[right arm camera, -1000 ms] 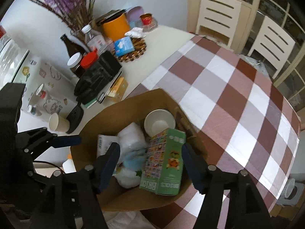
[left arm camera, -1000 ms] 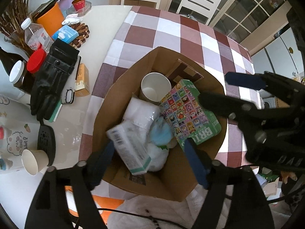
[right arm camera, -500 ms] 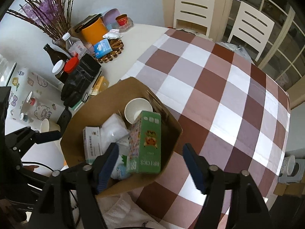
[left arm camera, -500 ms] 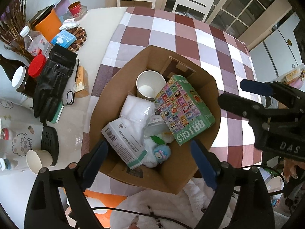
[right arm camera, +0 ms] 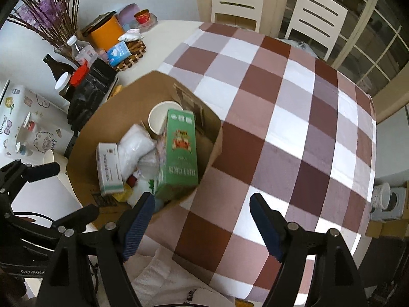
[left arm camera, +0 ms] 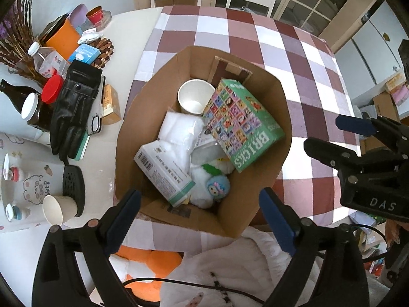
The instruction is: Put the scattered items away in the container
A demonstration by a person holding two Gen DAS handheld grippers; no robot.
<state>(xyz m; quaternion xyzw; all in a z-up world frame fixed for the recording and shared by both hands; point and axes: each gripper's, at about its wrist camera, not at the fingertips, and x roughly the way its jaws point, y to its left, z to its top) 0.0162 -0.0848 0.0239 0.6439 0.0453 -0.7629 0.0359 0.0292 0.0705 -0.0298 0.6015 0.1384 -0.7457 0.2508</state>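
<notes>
Jaws of both the left gripper (left arm camera: 199,212) and right gripper (right arm camera: 202,217) have just been opening, nothing between them.
Left view alone shows a plush toy (left arm camera: 212,184) inside the cardboard box (left arm camera: 255,199) at frame centre; right view shows the green bricks box (right arm camera: 179,158) leaning upright.

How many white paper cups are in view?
2: one paper cup stands inside the cardboard box; another cup lies tipped on the table, left of the box. Others may be hidden.

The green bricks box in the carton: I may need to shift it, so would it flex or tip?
The green bricks box looks like stiff cardboard with crisp edges, so probably rigid. It leans on the other items inside the carton, so a nudge would likely tip it flat.
</notes>
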